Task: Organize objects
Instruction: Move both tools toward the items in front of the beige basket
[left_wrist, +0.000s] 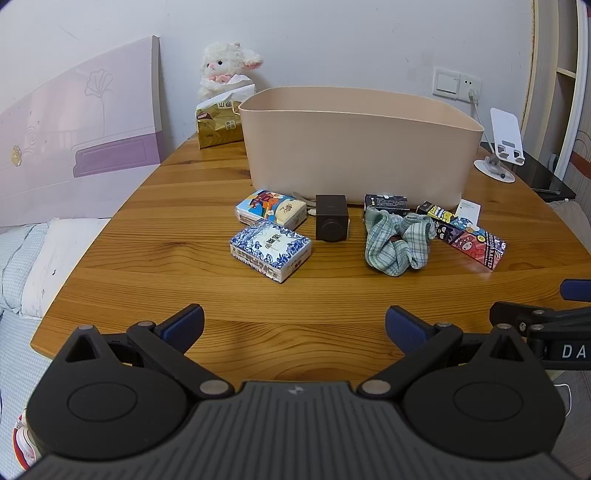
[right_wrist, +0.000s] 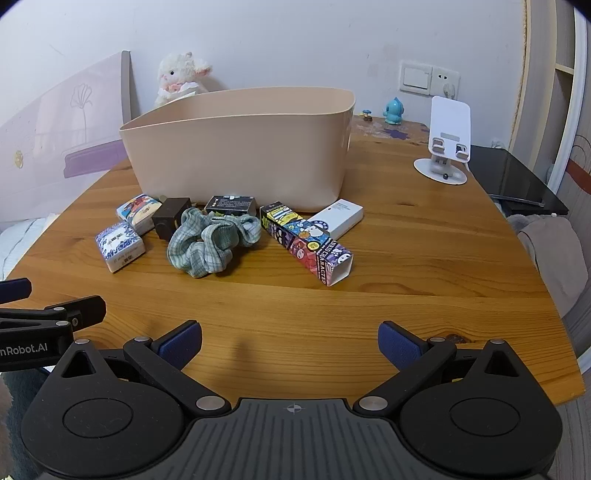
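Nothing is picked up yet. Left gripper and right gripper are wide and hold nothing. Next, I think, grab the scrunchie for the bin.

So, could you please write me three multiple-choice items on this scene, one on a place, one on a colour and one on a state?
1. Where does the scrunchie lie?
A. in the bin
B. on the table before the bin
C. on the phone stand

2. What colour is the bin?
A. beige
B. green
C. black

3. How is the right gripper?
A. shut on a box
B. open, holding nothing
C. shut on the scrunchie

Answers: B, it rests on the table wood; A, its walls are beige; B, its fingers stand wide apart over bare wood.
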